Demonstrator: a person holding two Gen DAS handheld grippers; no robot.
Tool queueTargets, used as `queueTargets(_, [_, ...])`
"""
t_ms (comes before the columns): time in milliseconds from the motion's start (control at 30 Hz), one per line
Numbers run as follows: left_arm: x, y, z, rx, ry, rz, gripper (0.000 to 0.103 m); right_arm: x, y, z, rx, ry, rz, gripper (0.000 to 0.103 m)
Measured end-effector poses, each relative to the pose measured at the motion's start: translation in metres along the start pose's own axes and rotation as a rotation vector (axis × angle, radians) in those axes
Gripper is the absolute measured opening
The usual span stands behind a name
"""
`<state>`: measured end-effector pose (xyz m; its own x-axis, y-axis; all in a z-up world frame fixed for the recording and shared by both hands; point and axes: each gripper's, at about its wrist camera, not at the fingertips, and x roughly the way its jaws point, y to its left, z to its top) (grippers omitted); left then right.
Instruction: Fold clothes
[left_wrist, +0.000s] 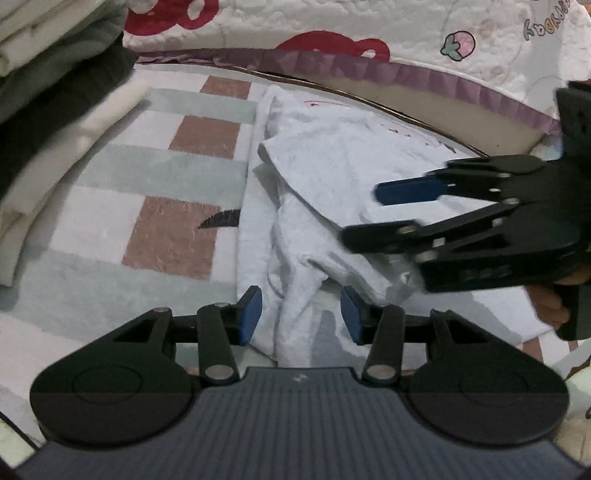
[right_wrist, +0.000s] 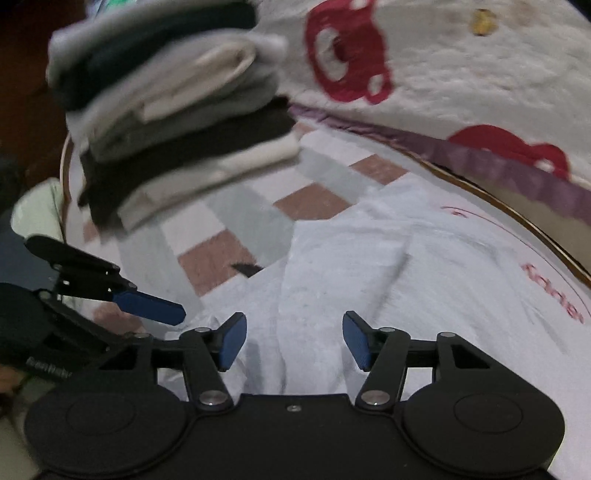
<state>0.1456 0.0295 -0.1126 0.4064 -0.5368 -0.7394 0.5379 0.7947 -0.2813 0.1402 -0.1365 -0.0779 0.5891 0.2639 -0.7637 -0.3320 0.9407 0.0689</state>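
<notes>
A white garment (left_wrist: 332, 166) with red lettering lies crumpled on a checked cloth (left_wrist: 147, 177). My left gripper (left_wrist: 301, 315) hovers low over its near edge. The jaws stand apart, with a ridge of the cloth between the blue pads and not pinched. My right gripper (left_wrist: 369, 216) reaches in from the right above the garment, its jaws apart and empty. In the right wrist view, the right gripper (right_wrist: 294, 338) is open over the white garment (right_wrist: 369, 258). One blue-padded finger (right_wrist: 155, 306) of the left gripper shows at the left.
A tall stack of folded clothes (left_wrist: 55, 92) (right_wrist: 173, 103) stands at the left on the checked cloth (right_wrist: 240, 221). A white quilt with red prints (left_wrist: 332, 22) (right_wrist: 461, 74) and a purple trim (left_wrist: 406, 70) lie behind. A person's hand (left_wrist: 546, 306) holds the right gripper.
</notes>
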Motion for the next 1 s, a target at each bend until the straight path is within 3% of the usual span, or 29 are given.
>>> queueTargets(100, [-0.001,0.01,0.003,0.028,-0.083,0.036,0.046,0.02,0.0,0.005,0.047,0.028,-0.069,0.063])
queueTargets(233, [-0.01,0.027,0.008,-0.036,-0.106,-0.028,0.046,0.037,-0.016,0.009,0.235,0.033,-0.066,0.063])
queueTargets(300, [-0.01,0.029,0.009,-0.05,-0.112,-0.04,0.046,0.043,-0.01,0.007,0.161,0.028,-0.085,0.062])
queueTargets(367, [-0.011,0.029,0.009,-0.053,-0.125,-0.041,0.048,0.04,0.003,0.004,0.003,-0.014,-0.1,0.047])
queueTargets(400, [-0.011,0.029,0.009,-0.053,-0.132,-0.031,0.048,0.035,0.01,0.002,-0.076,-0.038,-0.105,0.025])
queueTargets(433, [-0.012,0.028,0.009,-0.052,-0.133,-0.034,0.048,0.03,0.011,0.002,-0.089,-0.052,-0.107,0.009])
queueTargets(533, [-0.014,0.027,0.01,-0.044,-0.137,-0.055,0.05,0.011,0.005,0.003,-0.066,-0.093,-0.12,0.001])
queueTargets(600, [-0.014,0.025,0.011,-0.035,-0.141,-0.07,0.052,-0.002,-0.005,0.003,-0.008,-0.128,-0.144,0.002])
queueTargets(700, [-0.01,0.017,0.011,0.013,-0.119,-0.079,0.064,-0.017,-0.028,-0.003,0.097,-0.149,-0.182,0.002])
queueTargets(833, [-0.003,0.012,0.007,0.054,-0.076,-0.073,0.066,-0.021,-0.051,-0.018,0.162,-0.125,-0.287,0.002])
queueTargets(900, [-0.003,0.011,0.007,0.057,-0.072,-0.086,0.066,-0.024,-0.057,-0.023,0.2,-0.121,-0.314,0.008])
queueTargets(967, [-0.003,0.009,0.007,0.069,-0.073,-0.097,0.064,-0.028,-0.055,-0.02,0.213,-0.143,-0.231,0.012])
queueTargets(1000, [-0.002,0.007,0.007,0.08,-0.058,-0.104,0.059,-0.029,-0.053,-0.018,0.217,-0.155,-0.184,0.021])
